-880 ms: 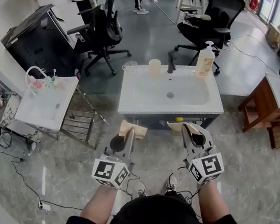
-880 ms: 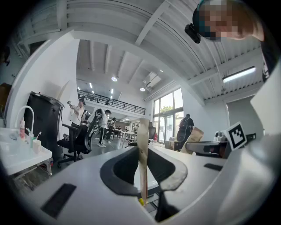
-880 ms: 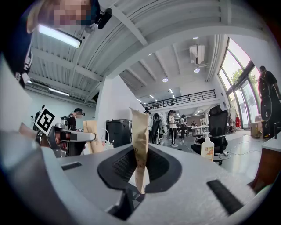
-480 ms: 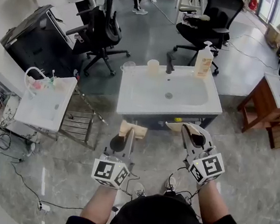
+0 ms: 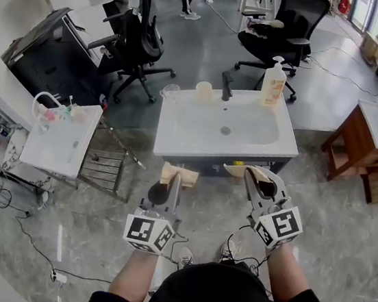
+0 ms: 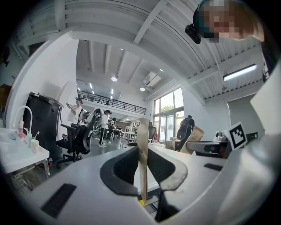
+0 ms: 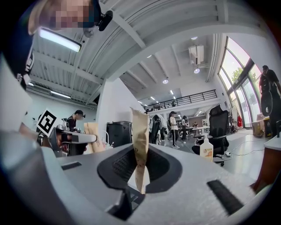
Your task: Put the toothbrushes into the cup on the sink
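In the head view a white sink stands ahead of me, with a cream cup and a clear cup on its back rim beside the black tap. My left gripper is shut on a tan paper-wrapped toothbrush, short of the sink's front edge. My right gripper is shut on a second paper-wrapped toothbrush with a yellow end. In the left gripper view the packet stands upright in the left gripper. The right gripper view shows the right gripper pinching its packet.
A soap pump bottle stands at the sink's back right. A smaller white basin on a wire stand is to the left, a wooden table to the right. Office chairs and people stand behind the sink. Cables lie on the floor.
The sink has slid slightly left and up in the head view. Both grippers keep their places and their grips on the packets.
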`<state>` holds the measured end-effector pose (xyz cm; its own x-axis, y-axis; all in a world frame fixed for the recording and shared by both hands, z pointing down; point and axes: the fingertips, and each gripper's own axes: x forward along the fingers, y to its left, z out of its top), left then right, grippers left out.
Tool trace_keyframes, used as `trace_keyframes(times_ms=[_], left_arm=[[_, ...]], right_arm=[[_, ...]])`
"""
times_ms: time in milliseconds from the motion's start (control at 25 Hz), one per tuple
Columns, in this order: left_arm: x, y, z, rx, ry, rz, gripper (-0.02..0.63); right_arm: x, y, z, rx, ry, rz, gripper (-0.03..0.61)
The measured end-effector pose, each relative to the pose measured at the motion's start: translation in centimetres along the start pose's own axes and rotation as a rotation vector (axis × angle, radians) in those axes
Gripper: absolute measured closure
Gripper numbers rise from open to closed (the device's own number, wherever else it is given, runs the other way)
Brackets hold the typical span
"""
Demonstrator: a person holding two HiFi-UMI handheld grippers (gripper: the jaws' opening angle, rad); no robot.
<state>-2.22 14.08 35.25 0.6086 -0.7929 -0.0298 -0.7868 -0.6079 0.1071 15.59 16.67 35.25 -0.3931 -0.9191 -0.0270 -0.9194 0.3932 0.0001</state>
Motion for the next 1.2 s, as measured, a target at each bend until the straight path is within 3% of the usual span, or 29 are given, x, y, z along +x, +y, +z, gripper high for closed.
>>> trace_keyframes(times_ms=[800, 1200], left_arm=[[6.8, -5.5, -1.7, 0.023, 0.004, 0.072, 0.557], [9.0, -3.0, -2.0, 0.022, 0.008, 0.072, 0.557]], right_arm=[[-0.2, -9.7, -1.8, 0.039, -0.008, 0.073, 0.535], [2.9, -10.6, -2.2, 0.049, -0.009, 0.064, 0.535]])
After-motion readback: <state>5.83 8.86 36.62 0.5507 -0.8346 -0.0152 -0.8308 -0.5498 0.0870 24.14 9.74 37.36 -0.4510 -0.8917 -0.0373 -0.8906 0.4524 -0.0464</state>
